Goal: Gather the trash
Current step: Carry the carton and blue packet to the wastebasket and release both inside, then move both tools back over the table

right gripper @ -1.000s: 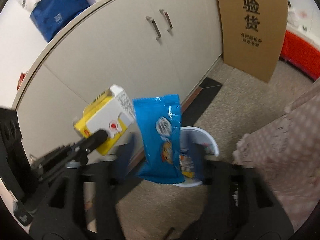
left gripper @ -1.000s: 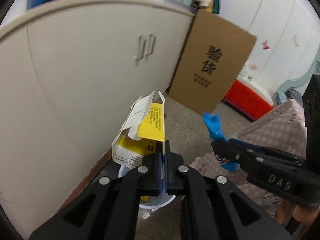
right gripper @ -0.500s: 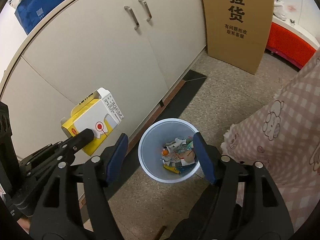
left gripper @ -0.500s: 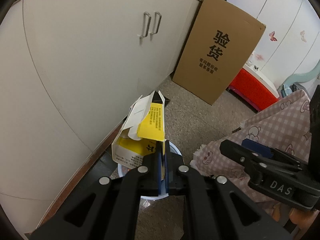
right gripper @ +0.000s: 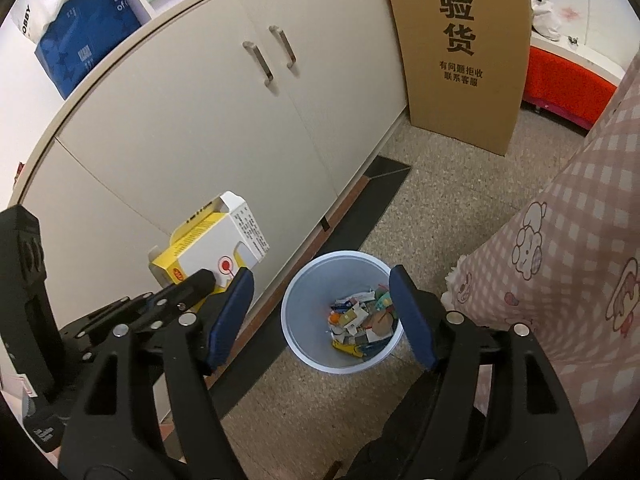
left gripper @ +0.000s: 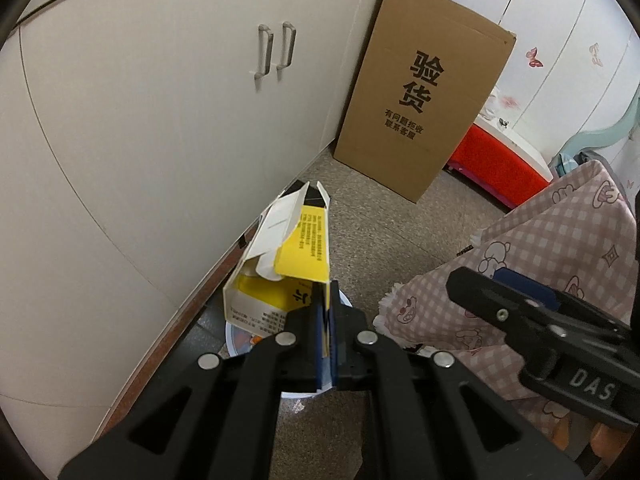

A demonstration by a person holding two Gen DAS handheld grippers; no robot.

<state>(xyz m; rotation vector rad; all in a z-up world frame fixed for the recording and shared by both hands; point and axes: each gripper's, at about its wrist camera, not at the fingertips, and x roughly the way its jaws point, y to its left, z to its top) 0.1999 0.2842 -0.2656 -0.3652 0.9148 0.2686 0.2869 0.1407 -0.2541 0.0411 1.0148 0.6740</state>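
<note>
the left gripper [left gripper: 326, 320] is pinched tight on a flap of the yellow and white carton [left gripper: 280, 264], holding it in the air above and just cabinet-side of the white trash bin [right gripper: 340, 312]. the right gripper [right gripper: 320, 308] hangs over the bin with nothing between its jaws, which are opening. to drop it cleanly, the carton should probably be carried over the bin's mouth before the left jaws part, since its open flaps could catch the rim.

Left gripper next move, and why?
Probably shift the left gripper a bit further over the bin, then let go. It is shut on the yellow box, which hangs beside the bin's rim, not over it. The right gripper is opening, empty.
</note>
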